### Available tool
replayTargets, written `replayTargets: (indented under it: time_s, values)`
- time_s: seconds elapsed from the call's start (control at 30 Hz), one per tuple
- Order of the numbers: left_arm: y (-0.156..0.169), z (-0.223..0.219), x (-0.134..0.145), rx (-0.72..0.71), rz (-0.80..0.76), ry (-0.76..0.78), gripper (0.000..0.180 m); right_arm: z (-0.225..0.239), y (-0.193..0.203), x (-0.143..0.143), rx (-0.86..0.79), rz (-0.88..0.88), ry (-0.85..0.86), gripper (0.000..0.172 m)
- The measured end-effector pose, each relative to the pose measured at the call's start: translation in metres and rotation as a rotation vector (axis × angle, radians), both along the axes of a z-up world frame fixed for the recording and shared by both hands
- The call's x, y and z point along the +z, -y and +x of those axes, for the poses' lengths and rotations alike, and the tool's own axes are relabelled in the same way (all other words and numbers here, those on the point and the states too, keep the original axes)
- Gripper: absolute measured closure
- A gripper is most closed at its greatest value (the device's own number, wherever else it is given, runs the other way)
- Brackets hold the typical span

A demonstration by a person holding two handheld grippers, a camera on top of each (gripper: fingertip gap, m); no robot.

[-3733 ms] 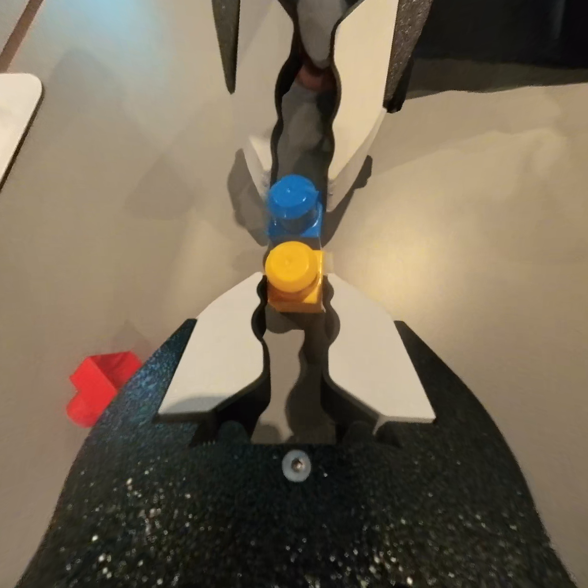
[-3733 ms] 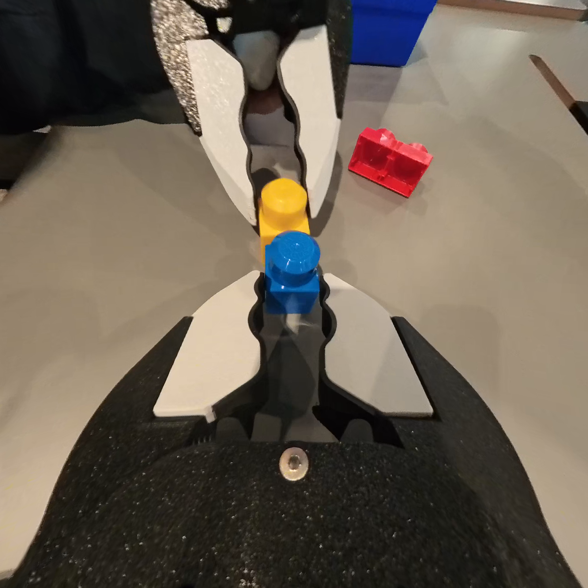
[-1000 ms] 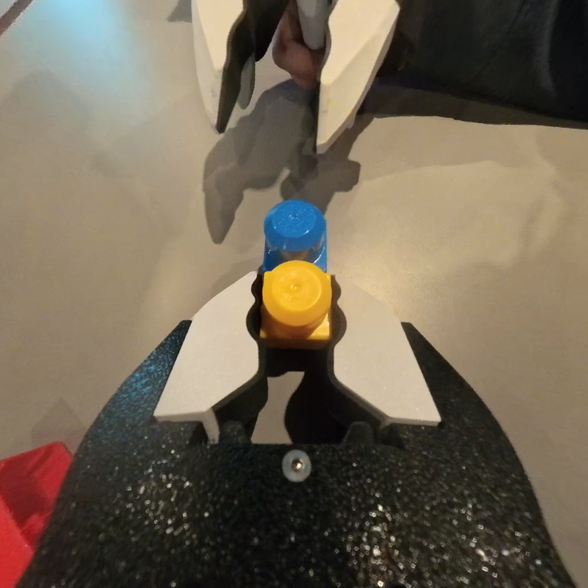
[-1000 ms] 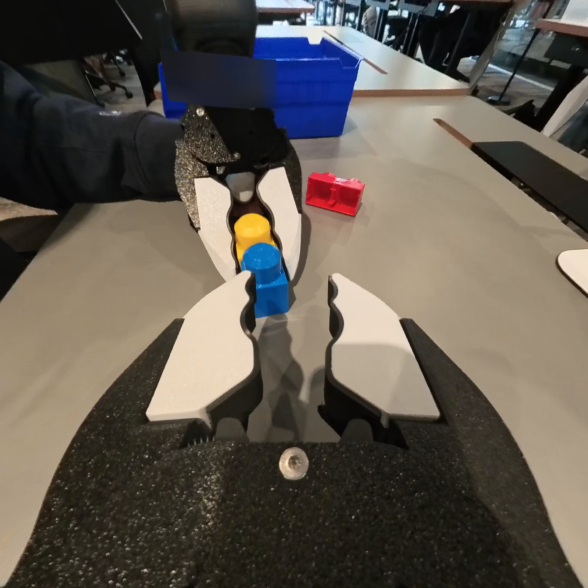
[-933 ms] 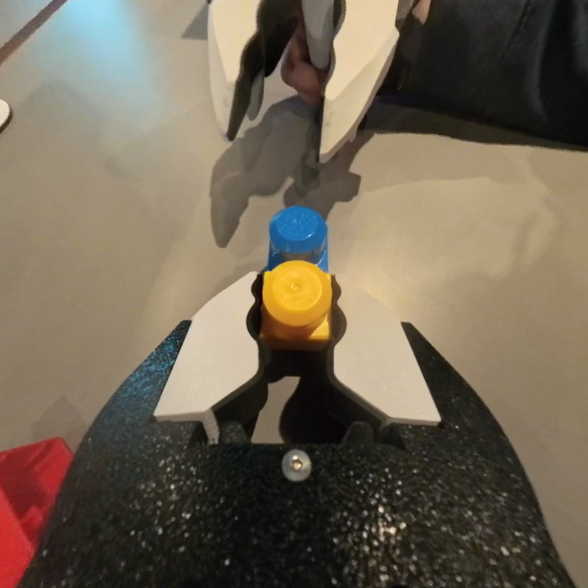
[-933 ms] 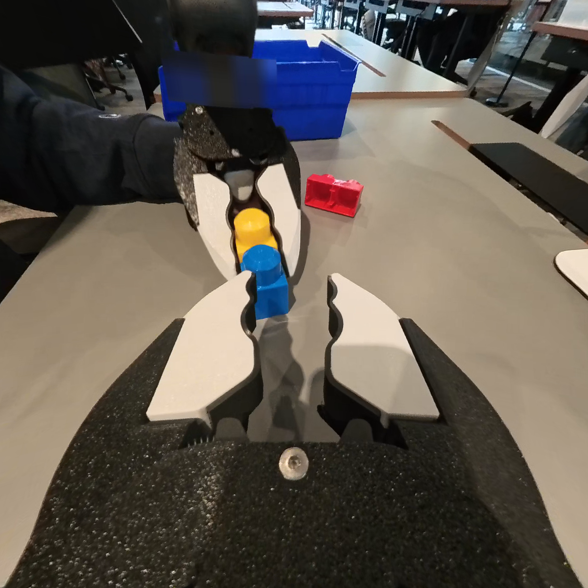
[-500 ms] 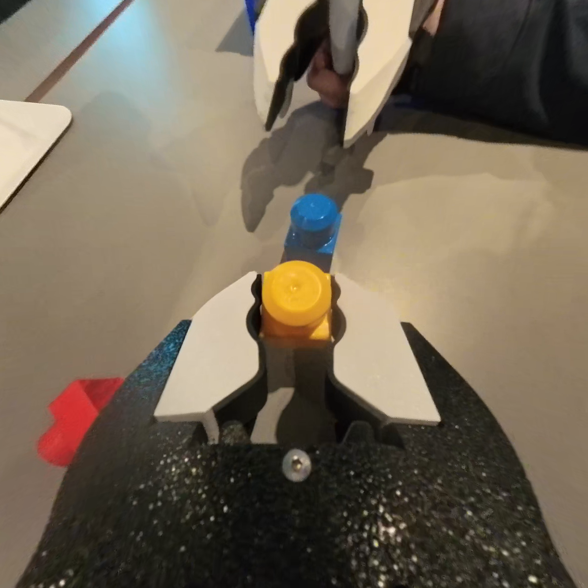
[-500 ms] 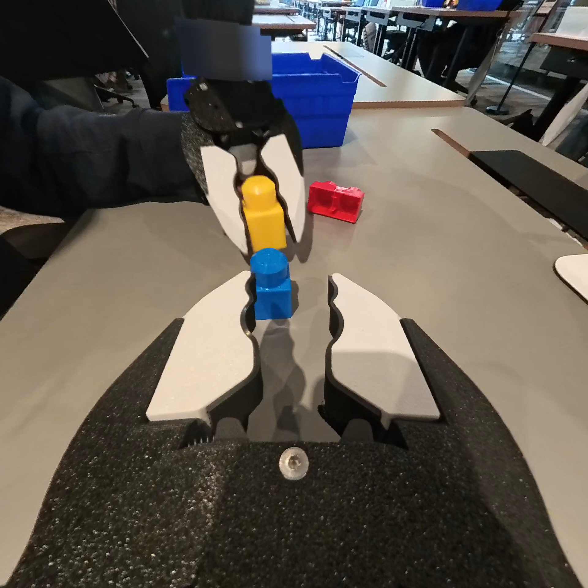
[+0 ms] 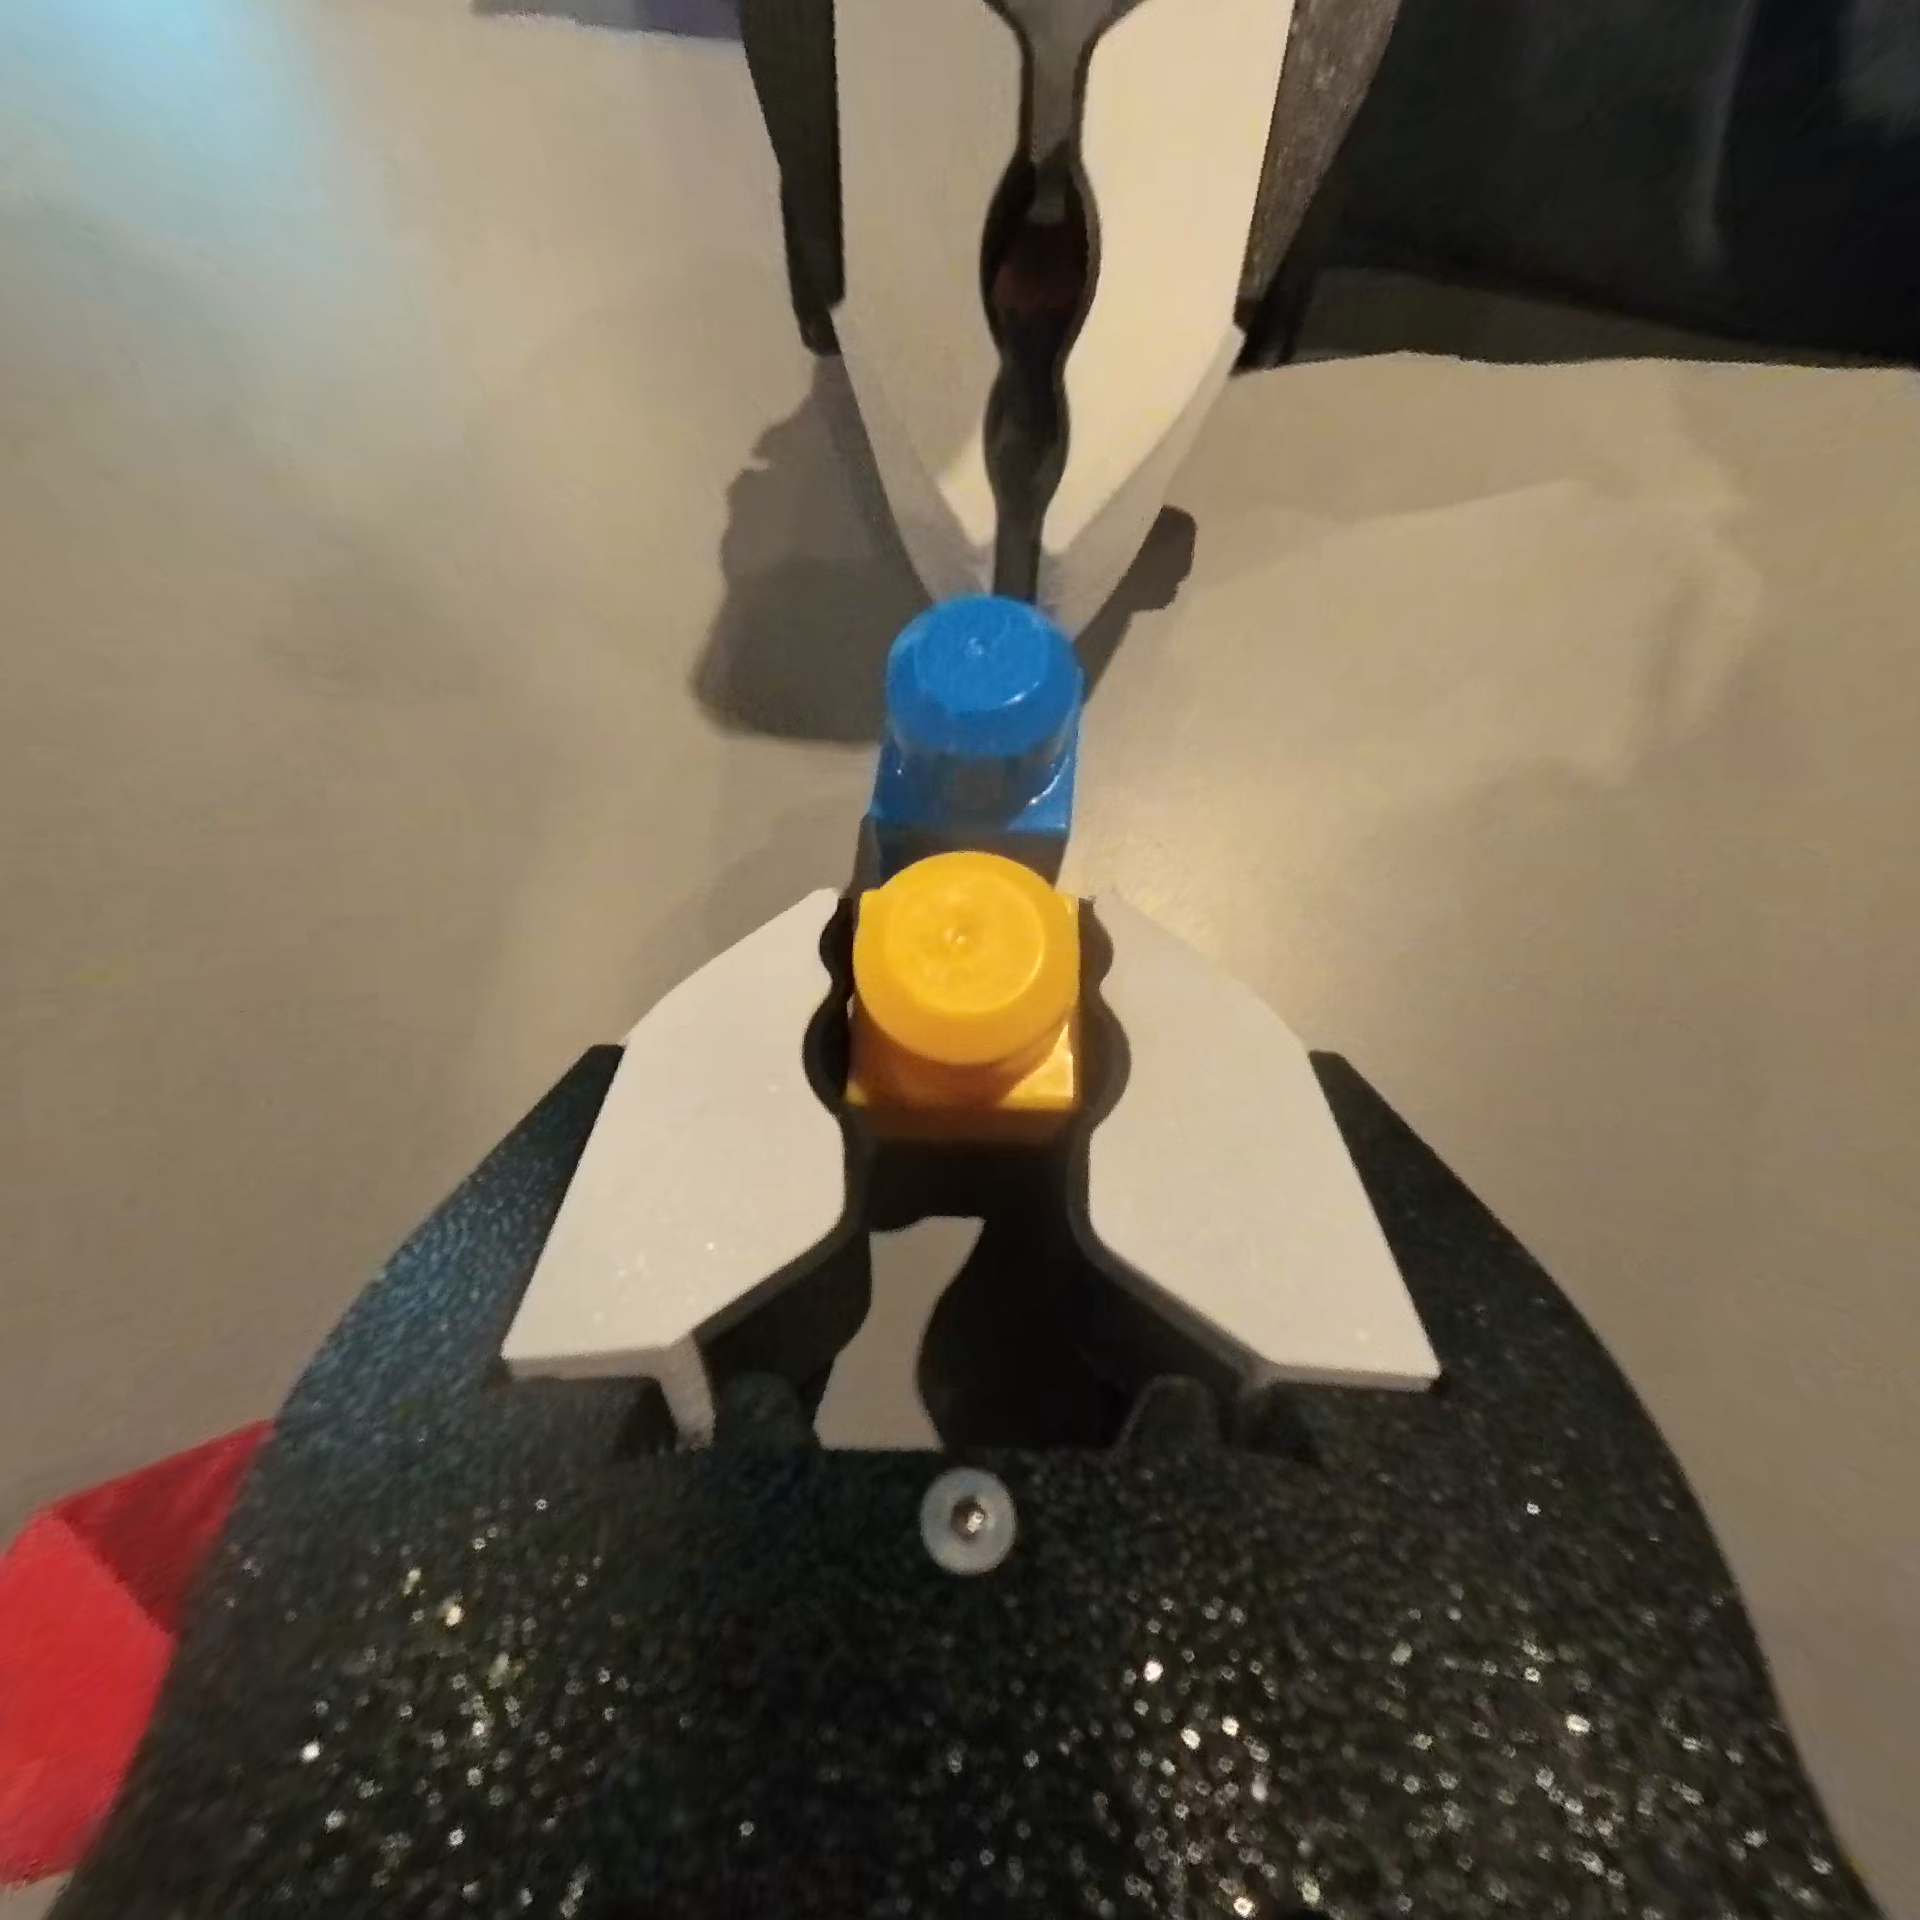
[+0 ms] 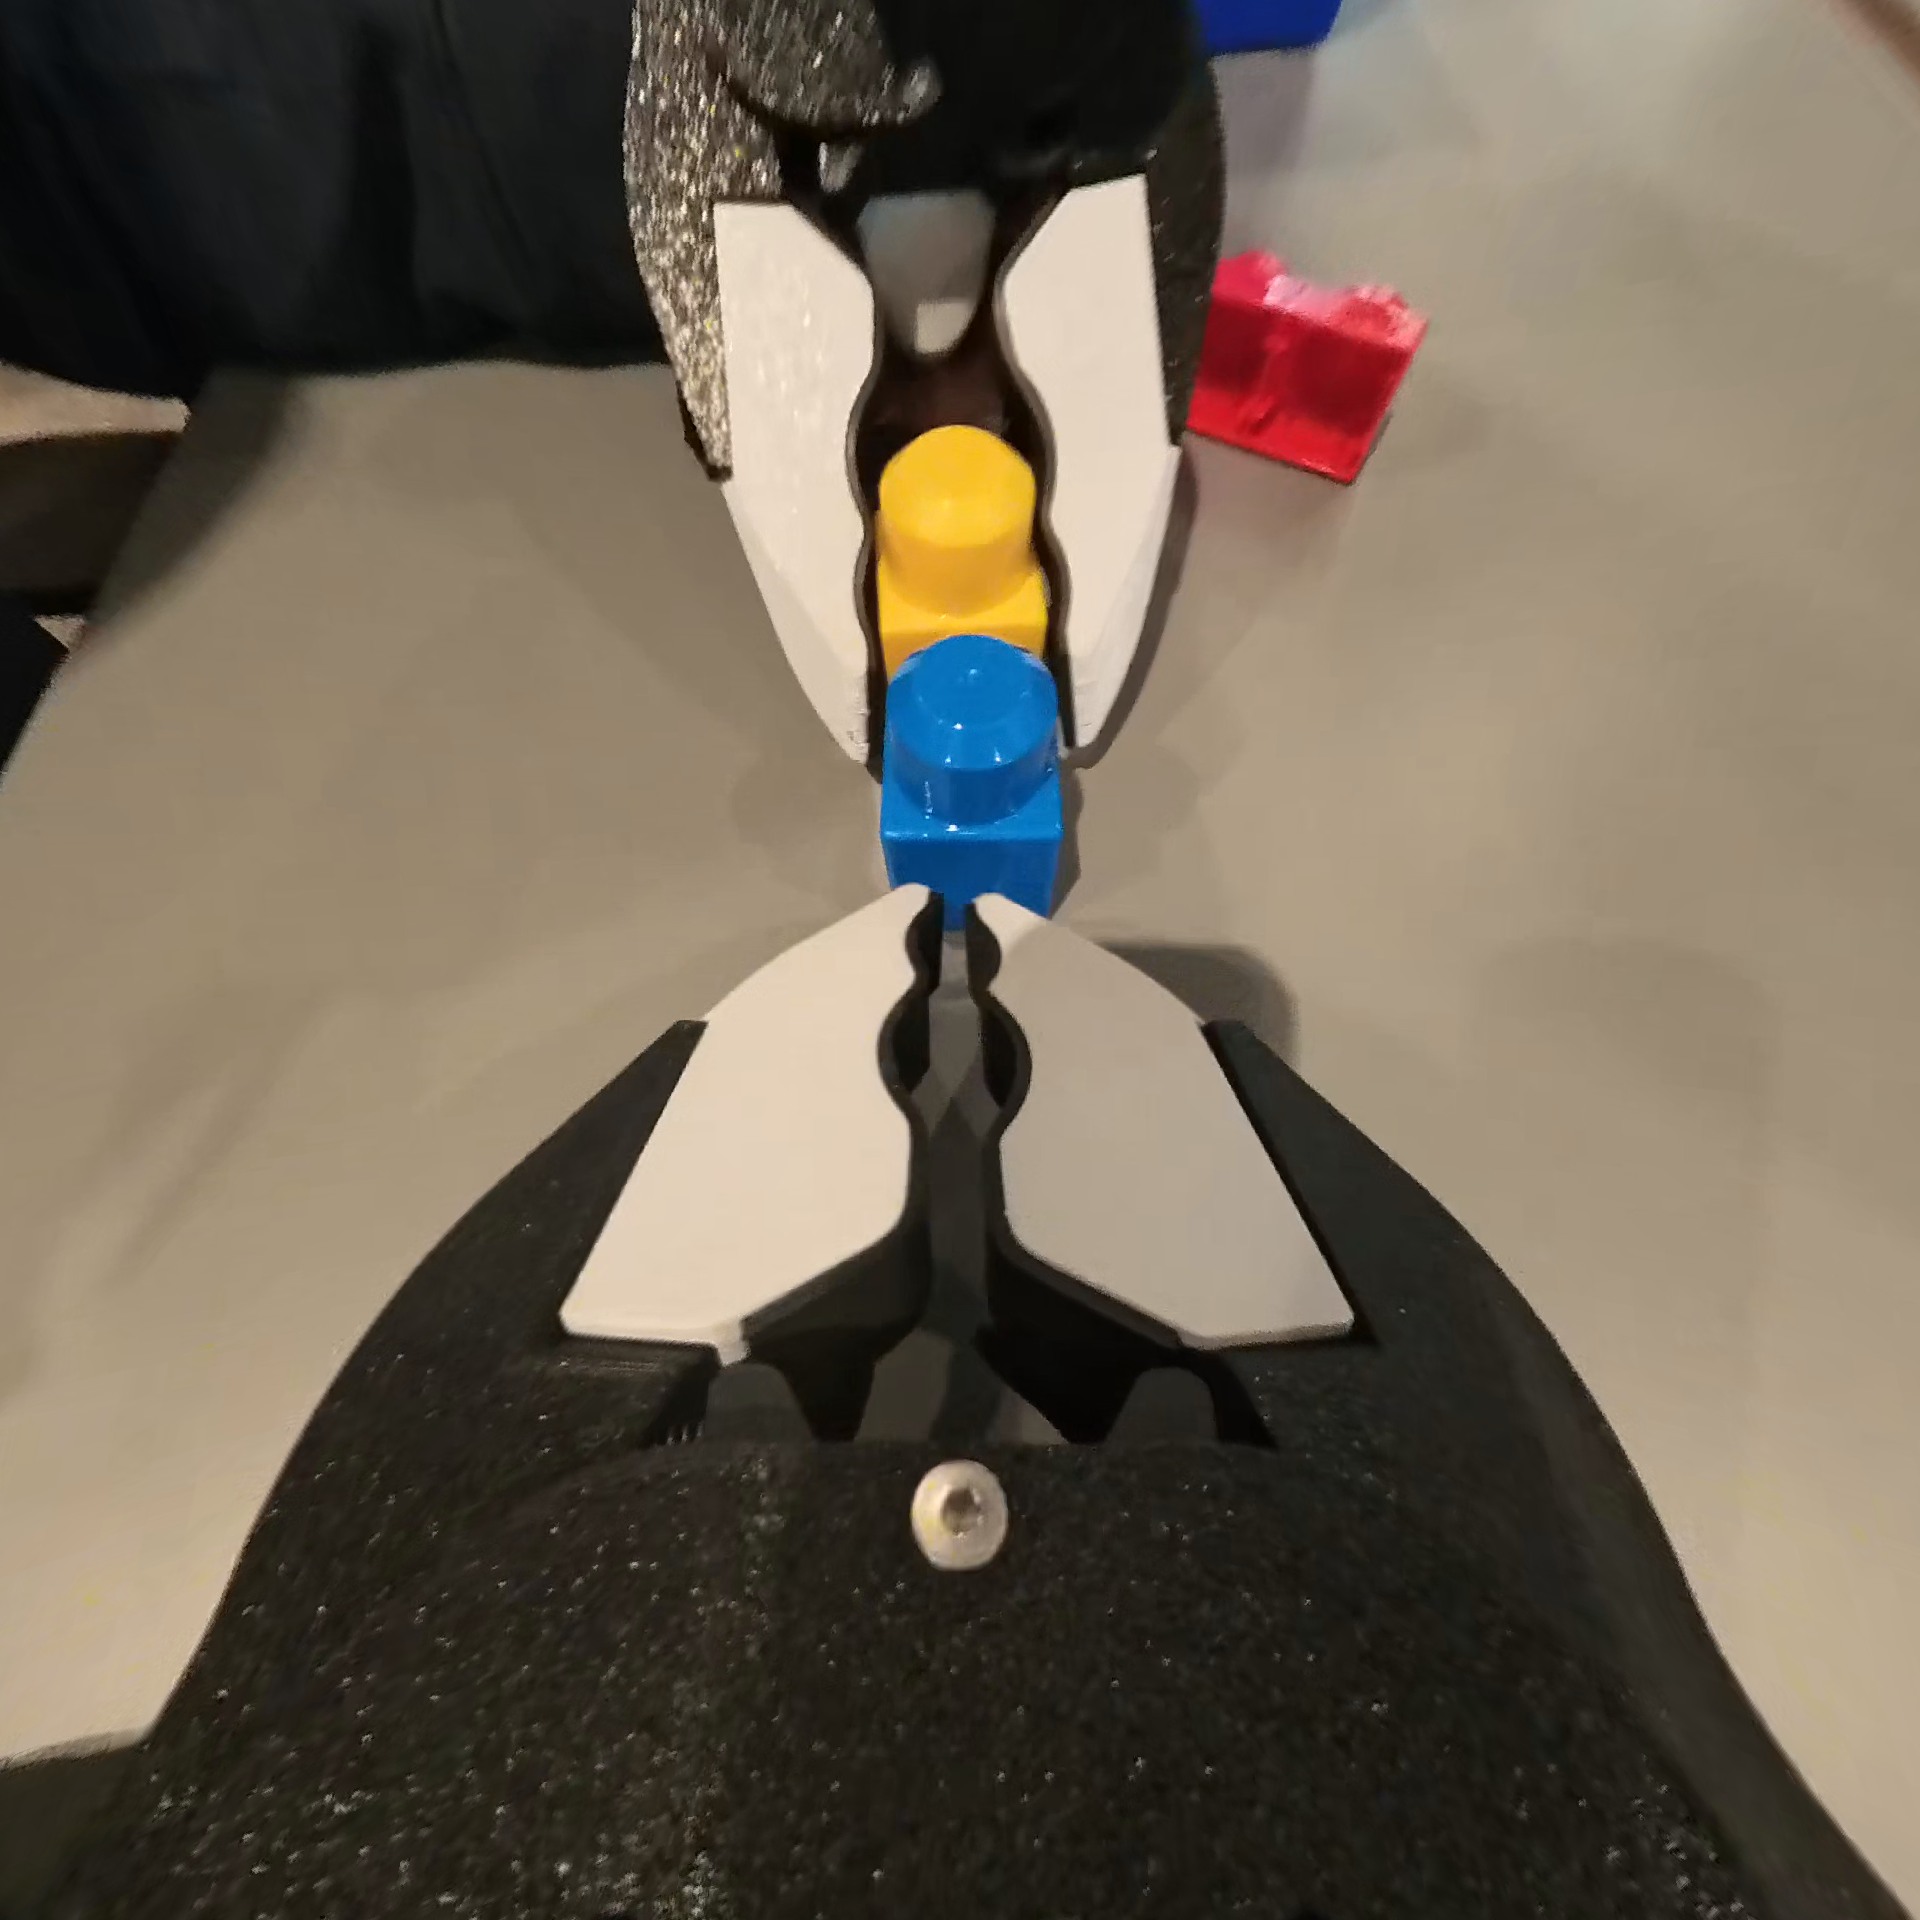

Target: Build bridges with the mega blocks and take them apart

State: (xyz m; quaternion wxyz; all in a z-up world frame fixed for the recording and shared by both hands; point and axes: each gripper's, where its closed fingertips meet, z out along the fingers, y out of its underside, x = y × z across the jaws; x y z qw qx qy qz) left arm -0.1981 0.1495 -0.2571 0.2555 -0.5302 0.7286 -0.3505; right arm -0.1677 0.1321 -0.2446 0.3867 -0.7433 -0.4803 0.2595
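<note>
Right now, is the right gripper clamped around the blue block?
No: the right gripper has its fingertips nearly together just short of the blue block, which stands free on the table.

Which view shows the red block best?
Right wrist view: the red block lies whole on the table, beside the left gripper, slightly blurred. The left wrist view catches only a blurred red corner at its lower left edge.

The red block (image 9: 73, 1621) is blurred and cut off by the frame edge.
</note>
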Motion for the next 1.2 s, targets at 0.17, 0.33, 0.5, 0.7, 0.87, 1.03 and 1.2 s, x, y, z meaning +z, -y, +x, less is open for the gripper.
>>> replayTargets:
  time_s: [0.17, 0.33, 0.5, 0.7, 0.87, 1.03, 1.2]
  values:
    - [0.001, -0.001, -0.002, -0.005, -0.016, 0.008, 0.128, -0.007, 0.0, -0.004, 0.014, 0.006, 0.019, 0.17]
    - [0.003, -0.002, -0.001, -0.019, -0.032, 0.023, 0.12, -0.01, 0.0, -0.007, 0.021, 0.004, 0.028, 0.171]
    - [0.002, -0.01, -0.002, -0.06, -0.045, 0.008, 0.121, -0.012, -0.001, -0.008, 0.026, 0.015, 0.023, 0.171]
    - [-0.005, -0.02, -0.001, -0.081, -0.051, 0.01, 0.126, -0.008, -0.002, -0.008, 0.014, 0.004, 0.014, 0.171]
    - [-0.003, -0.024, -0.004, -0.092, -0.002, 0.002, 0.13, -0.006, -0.007, -0.002, -0.047, 0.006, -0.015, 0.171]
    - [-0.001, -0.022, -0.005, -0.083, -0.002, -0.004, 0.119, -0.013, -0.01, 0.0, -0.053, 0.01, -0.024, 0.171]
    - [0.0, -0.018, -0.006, -0.09, 0.0, -0.005, 0.119, -0.014, -0.014, -0.002, -0.055, 0.008, -0.026, 0.171]
